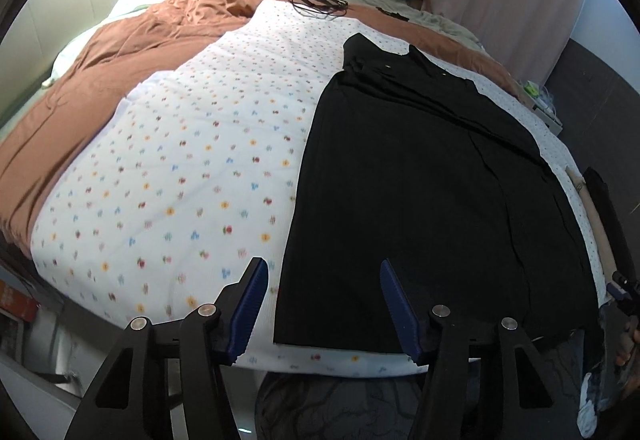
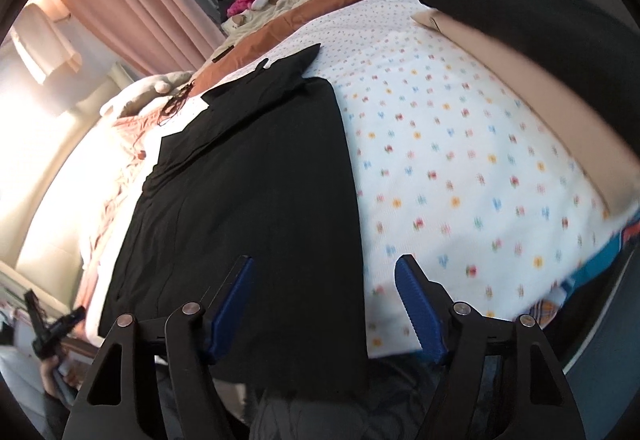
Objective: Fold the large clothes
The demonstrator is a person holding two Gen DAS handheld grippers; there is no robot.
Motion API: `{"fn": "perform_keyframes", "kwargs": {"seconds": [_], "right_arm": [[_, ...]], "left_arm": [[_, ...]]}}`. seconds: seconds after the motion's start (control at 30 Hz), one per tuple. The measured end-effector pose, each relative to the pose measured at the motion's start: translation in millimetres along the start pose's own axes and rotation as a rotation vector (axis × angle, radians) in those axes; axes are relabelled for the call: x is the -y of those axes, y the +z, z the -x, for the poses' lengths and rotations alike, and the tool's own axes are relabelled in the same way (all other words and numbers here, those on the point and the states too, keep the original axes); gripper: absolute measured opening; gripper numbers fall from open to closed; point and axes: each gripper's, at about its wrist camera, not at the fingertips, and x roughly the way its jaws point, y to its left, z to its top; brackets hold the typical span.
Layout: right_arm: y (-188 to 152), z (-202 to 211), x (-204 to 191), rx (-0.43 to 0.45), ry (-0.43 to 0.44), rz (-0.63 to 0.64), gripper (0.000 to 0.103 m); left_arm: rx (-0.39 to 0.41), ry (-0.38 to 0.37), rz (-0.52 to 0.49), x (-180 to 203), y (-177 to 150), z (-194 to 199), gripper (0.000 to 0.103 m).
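Left wrist view: the black garment [image 1: 420, 180] lies lengthwise on the flowered quilt [image 1: 180, 160], already narrowed, with crosswise folds seemingly left. Left claw [image 1: 324, 304] and right claw [image 2: 324, 300] gape partway over its near hem, holding nothing. Open quilt flanks both long edges; stacked clothes [image 2: 540, 52] crowd one side.

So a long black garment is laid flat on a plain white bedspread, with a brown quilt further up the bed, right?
Not quite: the bedspread is not plain. It is white with small coloured flower prints all over, as the left wrist view shows clearly. The rest holds: the black garment lies flat on it, and the brown quilt sits further up the bed.
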Motion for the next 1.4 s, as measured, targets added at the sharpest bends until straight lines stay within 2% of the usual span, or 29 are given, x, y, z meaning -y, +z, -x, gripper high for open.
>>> {"fn": "perform_keyframes", "kwargs": {"seconds": [0.17,0.23,0.43,0.6,0.8,0.97,1.07,1.27,1.4], "right_arm": [[-21,-3,13,-0.011,0.033,-0.039,0.073],[-30,-4,18,-0.018,0.081,-0.061,0.073],[-52,-8,28,-0.019,0.16,-0.12,0.073],[-68,-18,39,-0.022,0.189,-0.195,0.073],[-79,-29,37,-0.023,0.304,-0.262,0.073],[-78,-38,26,-0.002,0.366,-0.286,0.073],[-75,-40,17,0.009,0.368,-0.281,0.073],[-76,-44,19,0.014,0.361,-0.289,0.073],[-79,-44,23,0.034,0.367,-0.309,0.073]], "left_arm": [[0.006,-0.022,0.03,-10,-23,2,0.057],[0.013,-0.038,0.058,-15,-30,3,0.048],[0.043,-0.097,0.12,-23,-47,3,0.047],[0.006,-0.13,0.172,-32,-51,-14,0.047],[-0.021,-0.171,0.252,-46,-50,-32,0.047],[-0.005,-0.177,0.278,-55,-43,-26,0.047],[0.016,-0.194,0.311,-64,-42,-20,0.047],[-0.01,-0.238,0.334,-70,-44,-29,0.047],[-0.005,-0.277,0.349,-66,-42,-31,0.052]]}}
